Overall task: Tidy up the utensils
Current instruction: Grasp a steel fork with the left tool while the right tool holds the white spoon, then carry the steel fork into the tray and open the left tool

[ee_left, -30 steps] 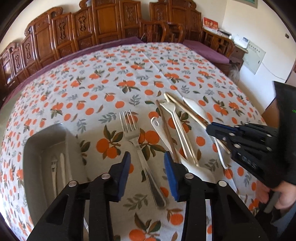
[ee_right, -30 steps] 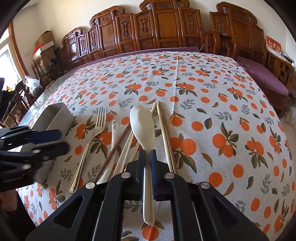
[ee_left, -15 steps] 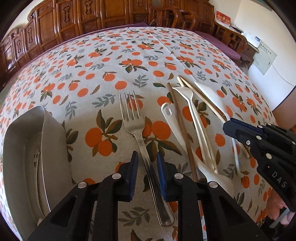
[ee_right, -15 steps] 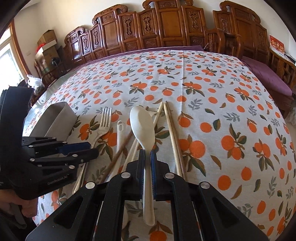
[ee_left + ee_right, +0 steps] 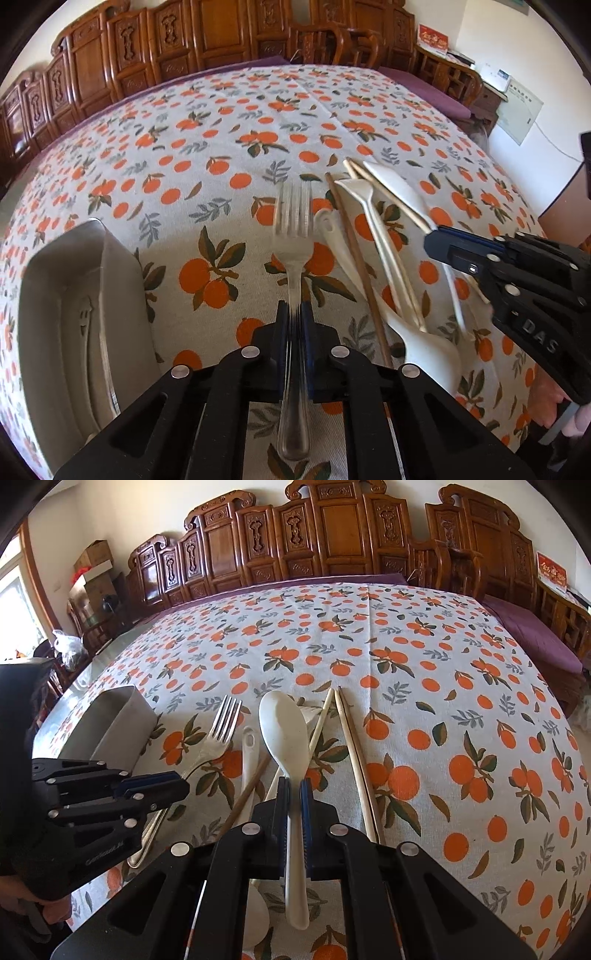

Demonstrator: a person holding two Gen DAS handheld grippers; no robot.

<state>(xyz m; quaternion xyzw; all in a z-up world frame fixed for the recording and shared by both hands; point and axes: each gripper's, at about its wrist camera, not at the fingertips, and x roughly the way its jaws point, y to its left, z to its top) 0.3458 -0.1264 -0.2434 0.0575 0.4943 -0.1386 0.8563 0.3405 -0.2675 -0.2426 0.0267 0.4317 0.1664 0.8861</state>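
While the tablecloth with its orange-fruit print fills most of both views and bears no lettering, raised letters reading "DAS" stand on the black body of the right gripper as seen from the left wrist; small script on the left gripper's body in the right wrist view is too fine to read. A red card with gold characters leans on the carved wooden furniture behind the table; its characters are too small to make out.

At the table's left edge a grey metal holder stands open, its near end cut off by the lens rim; a pale handle shows dimly inside.

The left gripper's jaws are closing on the metal fork, blue pads pressed against both sides of its handle, tines pointing away, handle end sticking out behind the pads. The fork looks blurred.

The right gripper's jaws are clamped on the handle of a white spoon, bowl forward, handle tip jutting back below the pads.

Between them a loose pile lies on the cloth: a white plastic fork, a white ladle-like spoon with a slotted handle, a brown chopstick and pale chopsticks, partly overlapping so their lower ends are hidden.
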